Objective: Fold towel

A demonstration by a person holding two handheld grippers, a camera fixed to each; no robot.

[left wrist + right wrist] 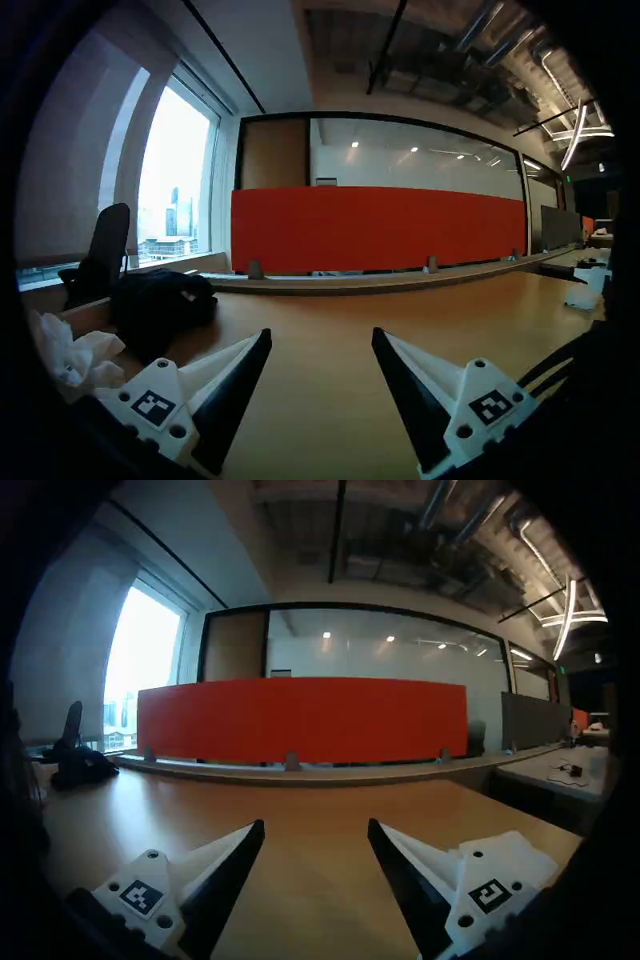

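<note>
**A:** Start close in. How do the two grippers stand?

**B:** In the left gripper view, the left gripper [320,332] has its fingers spread wide with nothing between them. Only the bare wood of the table [448,312] lies below. In the right gripper view, the right gripper [316,824] is the same: fingers parted, holding nothing, over the wooden top.

**A:** And the towel?

**B:** The towel [76,356] is a crumpled white heap on the table. It lies low at the left of the left gripper view, just beside that gripper's left finger. I cannot tell whether it touches the finger.

**A:** What lies next to it?

**B:** Right behind it is a slumped black bundle [160,308], which could be a bag or a garment. Past that, a black office chair [100,256] stands at the table's left end, in front of a bright window [172,200].

**A:** And farther back?

**B:** A long red panel [376,228] stands upright along the table's far edge, on small grey feet. Behind it runs a glass wall [416,156] with spots of ceiling light in it. Overhead are bare pipes [488,40].

**A:** Anything off to the side?

**B:** In the right gripper view, a neighbouring desk [552,772] sits at the right. It carries a few small things, too small to name. A grey partition [532,720] rises behind it.
</note>
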